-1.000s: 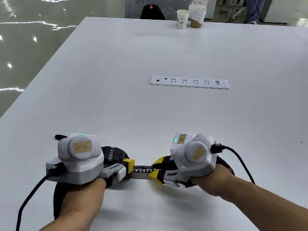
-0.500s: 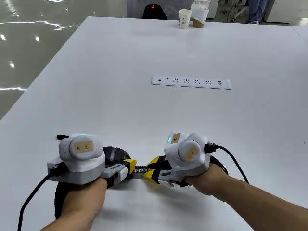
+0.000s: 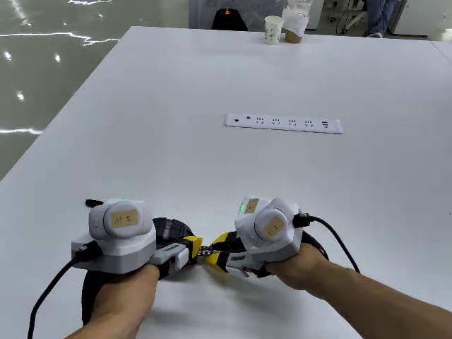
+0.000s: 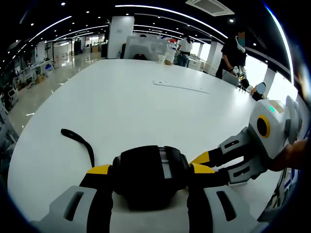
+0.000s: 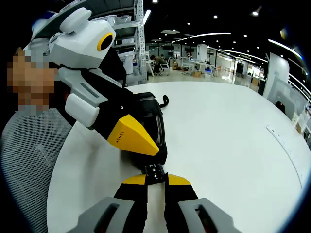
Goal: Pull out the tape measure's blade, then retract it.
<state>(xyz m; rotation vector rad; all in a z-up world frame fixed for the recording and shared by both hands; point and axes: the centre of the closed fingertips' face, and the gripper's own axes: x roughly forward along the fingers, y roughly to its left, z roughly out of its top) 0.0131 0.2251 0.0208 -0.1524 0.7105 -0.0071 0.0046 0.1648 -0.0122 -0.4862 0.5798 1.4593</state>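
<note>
Tape measure (image 4: pixel 146 162): you have one, a black case lying on the white table (image 3: pixel 212 85) near your edge. Your left gripper (image 4: pixel 149 171) grasps it, with one yellow-tipped finger on each side of the case. One black wrist strap (image 4: pixel 80 143) curls off the case to the left across the tabletop. A short stretch of blade (image 5: pixel 154 171) comes out of the case toward the right. Your right gripper (image 5: pixel 156 180) is clamped on its end, both yellow tips pinched against it. The blade's printed marks are too small to read. Each gripper carries one tan sticker (image 3: pixel 121 217) on top, its writing illegible, and the small black lettering on the left gripper's fingertip cannot be read either. Farther out lies one white power strip (image 3: pixel 284 123). At the far edge stand two cups, a paper cup (image 3: pixel 272 30) and a brown cup (image 3: pixel 292 28) just right of it.
</note>
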